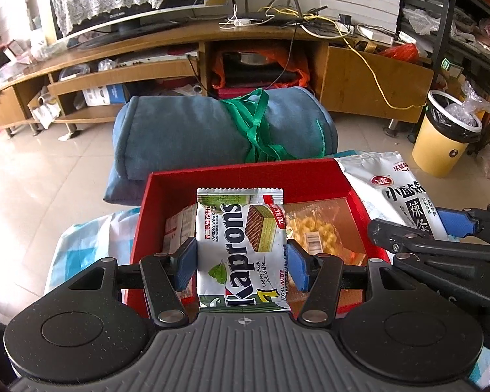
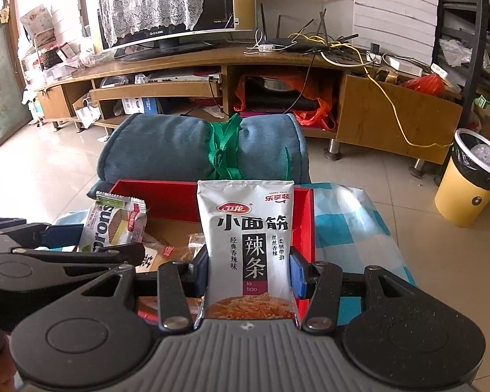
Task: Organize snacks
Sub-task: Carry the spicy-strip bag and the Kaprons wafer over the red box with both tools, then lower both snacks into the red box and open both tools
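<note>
**Both grippers hold packets over the red box**

Left wrist view: the left gripper (image 1: 241,261) pinches a Kaprons wafer packet (image 1: 241,248) above the red box (image 1: 212,179), which already holds snacks, probably crackers.

Right wrist view: the right gripper (image 2: 249,272) clamps a latiao pouch (image 2: 250,245) by the box's right wall; checked cloth (image 2: 349,228) lies beyond, blue cushion (image 2: 166,143) behind.

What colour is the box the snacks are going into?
Red, inside and out; clearest in the left wrist view.
</note>
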